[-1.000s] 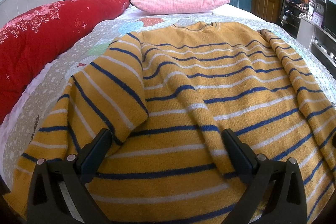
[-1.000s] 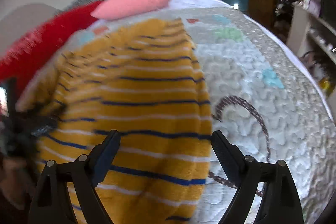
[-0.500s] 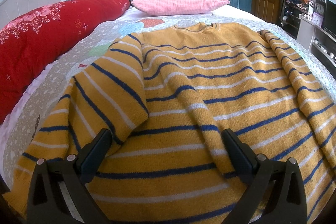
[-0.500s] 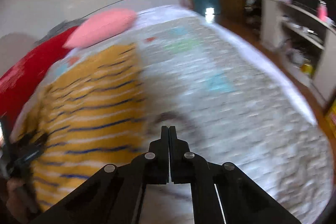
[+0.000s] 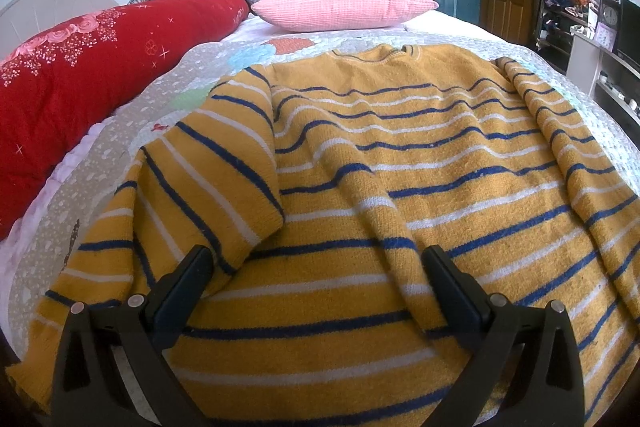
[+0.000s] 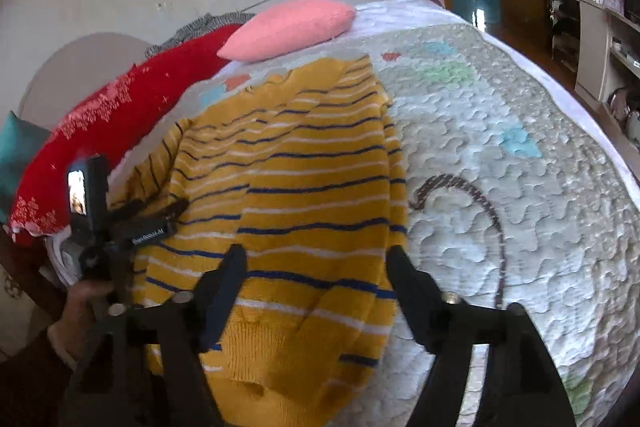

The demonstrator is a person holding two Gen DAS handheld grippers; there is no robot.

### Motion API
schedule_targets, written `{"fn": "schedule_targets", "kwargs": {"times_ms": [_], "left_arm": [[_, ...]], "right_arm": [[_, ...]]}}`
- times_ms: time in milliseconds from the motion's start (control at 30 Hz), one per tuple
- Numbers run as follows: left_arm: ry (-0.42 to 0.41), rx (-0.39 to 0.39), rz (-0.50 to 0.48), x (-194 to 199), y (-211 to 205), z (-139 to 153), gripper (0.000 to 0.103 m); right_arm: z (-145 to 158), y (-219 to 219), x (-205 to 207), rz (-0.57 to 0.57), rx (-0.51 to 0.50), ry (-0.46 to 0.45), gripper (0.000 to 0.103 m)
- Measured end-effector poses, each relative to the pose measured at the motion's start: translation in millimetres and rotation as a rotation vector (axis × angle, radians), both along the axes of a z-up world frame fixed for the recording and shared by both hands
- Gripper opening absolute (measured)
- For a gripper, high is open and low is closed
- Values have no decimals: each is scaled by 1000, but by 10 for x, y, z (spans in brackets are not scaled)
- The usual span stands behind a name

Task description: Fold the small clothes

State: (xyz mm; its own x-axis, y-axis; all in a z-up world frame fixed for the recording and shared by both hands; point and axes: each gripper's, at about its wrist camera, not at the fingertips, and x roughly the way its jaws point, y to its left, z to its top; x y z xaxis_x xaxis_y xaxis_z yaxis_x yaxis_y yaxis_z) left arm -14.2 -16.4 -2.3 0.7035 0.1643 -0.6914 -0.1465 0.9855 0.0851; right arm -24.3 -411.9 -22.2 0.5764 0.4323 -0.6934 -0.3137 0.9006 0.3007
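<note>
Quilted bed (image 6: 500, 163) with pink pillow (image 5: 344, 1), striped yellow sweater (image 5: 400, 179) spread flat, left gripper (image 5: 312, 291) and right gripper (image 6: 316, 287) both hovering over its hem, fingers spread apart, gripping nothing

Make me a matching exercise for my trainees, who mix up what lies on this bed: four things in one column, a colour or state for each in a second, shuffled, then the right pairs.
Things
1. sweater
2. pillow
3. bolster
4. left claw

Colour or state
A. red with a pink flower print
B. open, holding nothing
C. plain pink
D. mustard yellow with blue and white stripes

Pairs: 1-D, 2-C, 3-A, 4-B
</note>
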Motion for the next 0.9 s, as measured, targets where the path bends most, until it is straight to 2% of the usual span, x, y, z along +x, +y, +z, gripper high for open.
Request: {"fn": "schedule_targets", "kwargs": {"times_ms": [100, 233, 267, 300, 367, 500, 600, 733, 800, 900], "left_arm": [[-2, 2, 1, 0, -5, 1, 103], [-1, 1, 0, 2, -4, 1, 103], [-1, 1, 0, 2, -4, 2, 103], [-1, 2, 0, 3, -4, 2, 103], [-2, 2, 1, 5, -9, 2, 103], [-2, 1, 0, 4, -9, 2, 103], [-2, -1, 0, 9, -17, 1, 103], [-3, 2, 1, 5, -19, 4, 103], [-4, 5, 2, 6, -21, 5, 103], [-5, 8, 3, 6, -25, 12, 103]], "right_arm": [[-48, 49, -29, 45, 13, -11, 70], [-176, 286, -30, 17, -114, -22, 73], [-217, 309, -19, 12, -126, -14, 70], [-260, 335, -9, 12, -133, -6, 49], [-324, 425, -14, 40, -155, -1, 28], [-283, 557, -34, 59, -221, -41, 10], [-157, 464, -12, 23, -203, -63, 8], [55, 138, 31, -99, -252, -116, 7], [130, -83, 90, -179, -305, -137, 7], [161, -468, 256, -330, -448, -158, 7]]}}
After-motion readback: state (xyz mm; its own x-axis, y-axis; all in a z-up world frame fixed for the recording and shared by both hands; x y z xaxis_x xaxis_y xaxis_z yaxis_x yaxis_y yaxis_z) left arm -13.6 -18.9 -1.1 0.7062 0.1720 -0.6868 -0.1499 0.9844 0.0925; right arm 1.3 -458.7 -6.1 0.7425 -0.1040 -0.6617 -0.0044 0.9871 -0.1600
